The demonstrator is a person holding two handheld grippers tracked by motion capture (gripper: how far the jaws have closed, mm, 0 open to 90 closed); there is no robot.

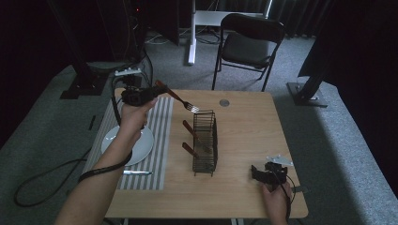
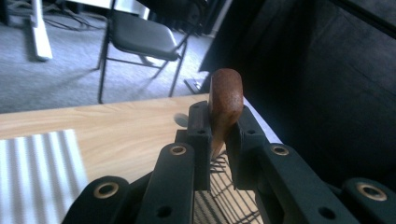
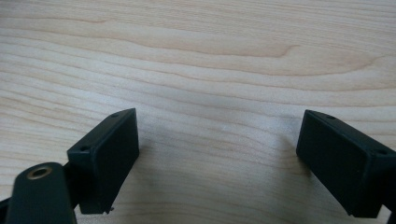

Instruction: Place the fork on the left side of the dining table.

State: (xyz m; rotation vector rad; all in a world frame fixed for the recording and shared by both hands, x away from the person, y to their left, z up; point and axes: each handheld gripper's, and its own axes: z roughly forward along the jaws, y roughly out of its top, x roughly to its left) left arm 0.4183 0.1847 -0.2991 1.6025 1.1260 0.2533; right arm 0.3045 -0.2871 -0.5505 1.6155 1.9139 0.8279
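The work in hand looks like loading cutlery into the wire basket [image 1: 205, 140] standing near the middle of the surface [image 1: 244, 126]. Two wooden-handled pieces [image 1: 196, 138] are already leaning inside the basket, so that part appears done.

The left gripper [image 1: 149, 95] is hovering off the basket's far left corner, its jaws clenched on the wooden handle of a fork [image 1: 177, 98]. The fork is slanting down toward the basket, its tines hanging just above the far rim and not yet inside. In the left gripper view the rounded end of the handle [image 2: 225, 105] is sticking up between the closed jaws, with the basket's wires below.

The right gripper [image 1: 262, 174] is resting on the surface to the right of the basket and nearer the person, its jaws spread wide and grasping nothing.

What seems left: lowering the fork into the basket and letting go. A knife [image 1: 137, 172] is lying on the striped mat [image 1: 162, 140] left of the basket, beside a plate [image 1: 143, 147], and probably goes in afterwards.
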